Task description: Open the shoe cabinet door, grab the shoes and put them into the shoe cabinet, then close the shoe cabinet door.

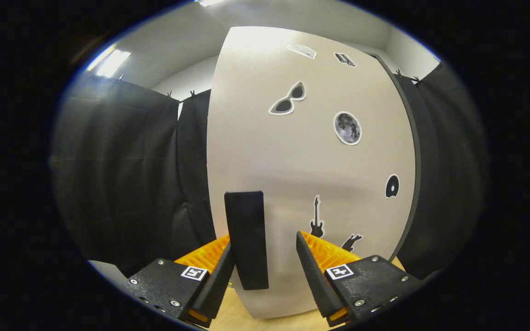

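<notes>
We see our gripper (263,248) spread wide around the door handle (246,239). The left finger touches it. The cabinet door (311,165) carries stickers.

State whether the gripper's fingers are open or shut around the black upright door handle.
Open. The gripper straddles the black upright handle on the white stickered cabinet door; one finger is close beside it, the other stands clear across a gap.

Ceiling lamps (112,62) are glaring up and left of the cabinet door (311,174), washing out its top. A soft shadow band is crossing the door mid-height. Fisheye distortion is bowing the door's edges; focus is holding sharp.
</notes>
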Available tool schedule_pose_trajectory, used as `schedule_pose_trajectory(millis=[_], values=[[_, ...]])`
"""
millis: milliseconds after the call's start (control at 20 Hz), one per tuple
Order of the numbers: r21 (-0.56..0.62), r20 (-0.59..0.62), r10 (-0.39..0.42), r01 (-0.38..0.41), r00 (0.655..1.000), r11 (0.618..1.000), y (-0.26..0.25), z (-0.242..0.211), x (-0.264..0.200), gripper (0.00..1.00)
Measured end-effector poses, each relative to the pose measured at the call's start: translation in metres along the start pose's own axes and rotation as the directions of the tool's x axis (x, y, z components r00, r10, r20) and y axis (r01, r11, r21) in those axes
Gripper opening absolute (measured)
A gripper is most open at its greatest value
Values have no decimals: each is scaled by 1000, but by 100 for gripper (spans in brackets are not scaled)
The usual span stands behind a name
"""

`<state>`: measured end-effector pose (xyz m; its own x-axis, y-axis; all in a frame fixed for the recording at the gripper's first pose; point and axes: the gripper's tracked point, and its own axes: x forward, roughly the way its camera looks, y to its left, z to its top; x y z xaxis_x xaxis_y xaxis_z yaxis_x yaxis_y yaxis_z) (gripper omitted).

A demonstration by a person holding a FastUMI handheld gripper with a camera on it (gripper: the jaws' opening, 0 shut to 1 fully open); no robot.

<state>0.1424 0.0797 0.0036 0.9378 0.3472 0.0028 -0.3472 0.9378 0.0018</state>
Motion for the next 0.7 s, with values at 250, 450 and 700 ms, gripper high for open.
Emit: schedule_pose_trajectory(millis=[250,450,700], values=[[-34,3,-29,29,1000,999,10,4,34,79],[-21,-4,-48,48,999,999,13,2,61,79],[-93,-1,-115,115,993,989,12,0,74,82]])
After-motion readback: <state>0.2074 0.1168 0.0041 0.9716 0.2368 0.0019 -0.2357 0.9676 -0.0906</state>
